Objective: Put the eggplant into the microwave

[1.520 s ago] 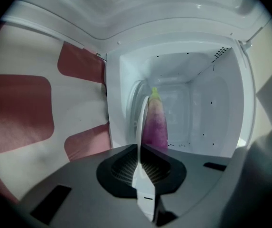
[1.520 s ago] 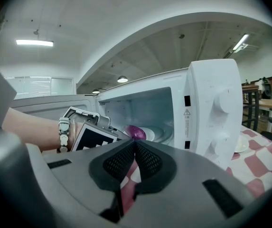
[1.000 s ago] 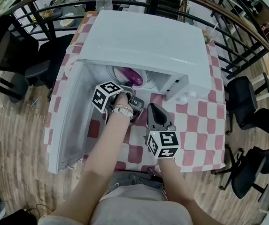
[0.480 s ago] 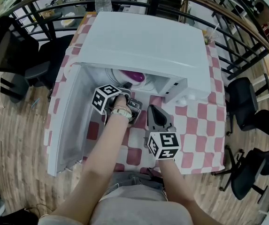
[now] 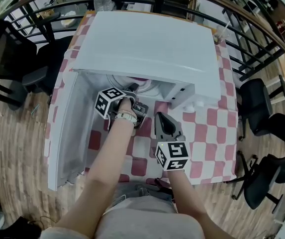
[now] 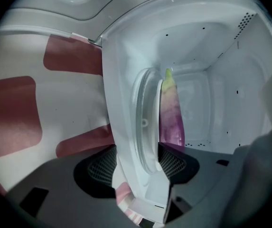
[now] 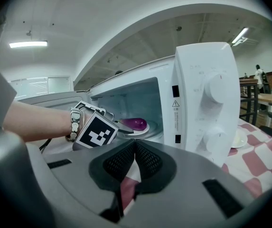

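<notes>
Head view shows a white microwave (image 5: pixel 147 39) standing on a desk (image 5: pixel 217 133) covered in a red-and-white checked cloth, its door (image 5: pixel 65 128) swung wide open to the left side of the picture. The left claw (image 5: pixel 132 89) reaches into the mouth of the oven, its marker cube (image 5: pixel 110 102) just outside the opening. The right claw (image 5: pixel 161 117) hovers over the desk just in front of the oven, near the control panel and apart from the left one. Black office chairs (image 5: pixel 269 118) stand on the wooden floor around the desk.

Left gripper view looks straight into the white cavity. The left claw's jaws have just been opening and now stand spread wide. Between them lie the front sill of the oven and the near rim of the glass turntable (image 6: pixel 143 122). The eggplant (image 6: pixel 171 113), purple with a pale green stem end pointing toward the back wall, lies on that turntable beyond the pads; its near end sits just past one pad, and neither pad presses on it.

Right gripper view shows the right claw's jaws pressed together with nothing between them. Beyond them, the eggplant rests inside the open oven on the turntable, with the left claw's tips just beside it. The panel's two round knobs (image 7: pixel 216 89) face this camera at the right.
</notes>
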The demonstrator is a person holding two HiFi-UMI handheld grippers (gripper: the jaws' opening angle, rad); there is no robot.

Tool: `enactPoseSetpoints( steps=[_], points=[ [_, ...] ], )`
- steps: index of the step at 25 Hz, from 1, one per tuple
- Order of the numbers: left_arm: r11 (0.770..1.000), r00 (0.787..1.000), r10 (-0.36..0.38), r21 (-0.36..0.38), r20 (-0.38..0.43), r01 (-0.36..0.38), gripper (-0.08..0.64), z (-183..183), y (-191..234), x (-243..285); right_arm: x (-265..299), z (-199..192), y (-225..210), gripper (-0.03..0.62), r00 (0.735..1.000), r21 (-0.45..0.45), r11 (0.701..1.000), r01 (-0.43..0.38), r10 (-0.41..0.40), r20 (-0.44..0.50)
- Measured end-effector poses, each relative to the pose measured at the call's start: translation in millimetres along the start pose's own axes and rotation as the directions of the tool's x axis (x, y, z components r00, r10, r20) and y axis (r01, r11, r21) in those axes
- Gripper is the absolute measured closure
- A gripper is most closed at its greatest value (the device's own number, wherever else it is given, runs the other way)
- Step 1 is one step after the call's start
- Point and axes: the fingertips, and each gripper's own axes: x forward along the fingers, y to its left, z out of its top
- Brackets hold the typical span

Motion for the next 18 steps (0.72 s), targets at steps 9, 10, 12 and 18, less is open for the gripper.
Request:
enactPoseSetpoints(
  steps=[9,10,12,18],
  points=[
    [0.999,1.000,-0.016,0.043,-0.005,0.017,0.301,-3,-7,-14,-7,4,-3,0.569,0.999,-0.026,0.999,0.036,-0.036,0.011],
    [0.998,1.000,-0.024,0.053,-0.007,0.024,0.301,-4,-10,-17,-8,5,-3,0.569,0.999,-0.029,0.999,0.041,-0.041,0.013],
    [0.996,0.999,-0.040,0.073,-0.009,0.041,0.301,-7,-17,-24,-11,8,-3,0.569,0.999,-0.033,0.998,0.050,-0.049,0.021],
    [0.990,0.998,-0.067,0.123,0.003,0.066,0.357,-21,-22,-52,-20,19,2,0.568,0.997,-0.040,0.997,0.061,-0.059,0.053]
  ],
)
